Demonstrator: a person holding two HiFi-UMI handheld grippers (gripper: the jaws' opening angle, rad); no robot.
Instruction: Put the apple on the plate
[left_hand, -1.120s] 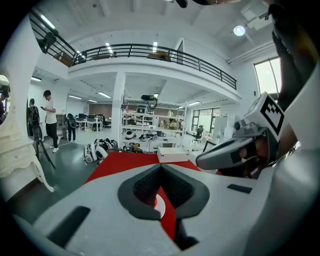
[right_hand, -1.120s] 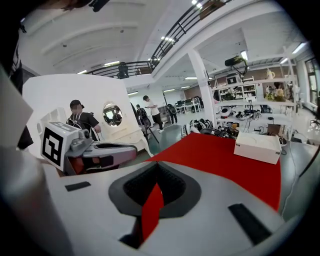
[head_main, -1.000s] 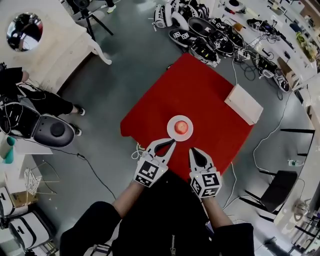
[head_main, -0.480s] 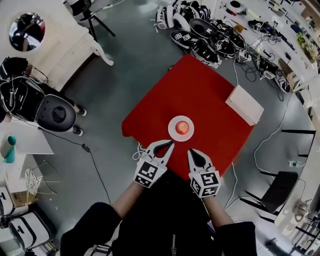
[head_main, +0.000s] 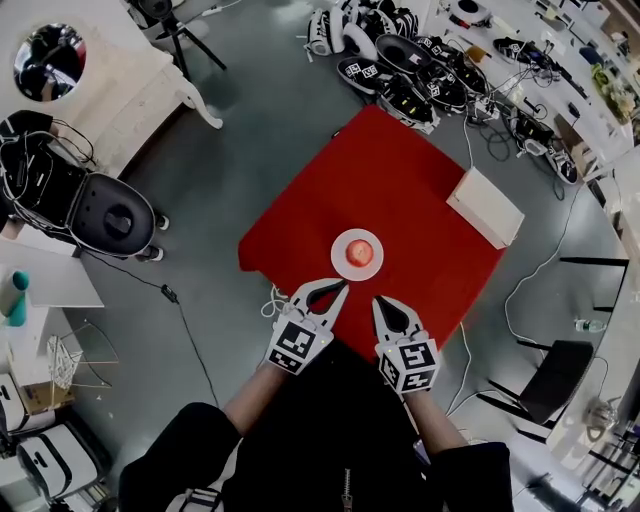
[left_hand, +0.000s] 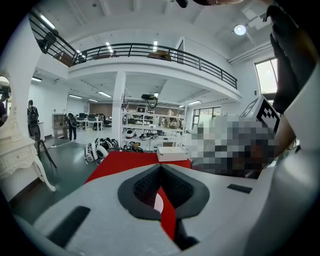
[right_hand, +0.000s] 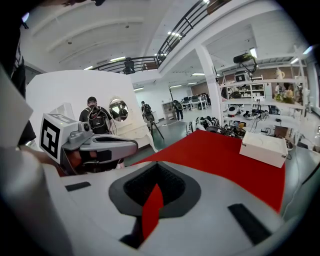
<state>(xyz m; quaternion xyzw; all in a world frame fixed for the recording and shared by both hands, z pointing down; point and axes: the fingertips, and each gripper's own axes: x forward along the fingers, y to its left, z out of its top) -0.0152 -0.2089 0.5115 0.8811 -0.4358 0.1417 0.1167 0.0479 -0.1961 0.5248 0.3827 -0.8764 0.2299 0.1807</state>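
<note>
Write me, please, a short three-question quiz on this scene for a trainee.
1. True or false: the apple lies on the plate.
2. What is between the jaws of the left gripper? A) the apple B) the plate C) nothing, they are shut and empty
3. Fill in: the white box stands on a table whose top is ___ in colour.

Key: 1 true; 2 C; 3 red.
</note>
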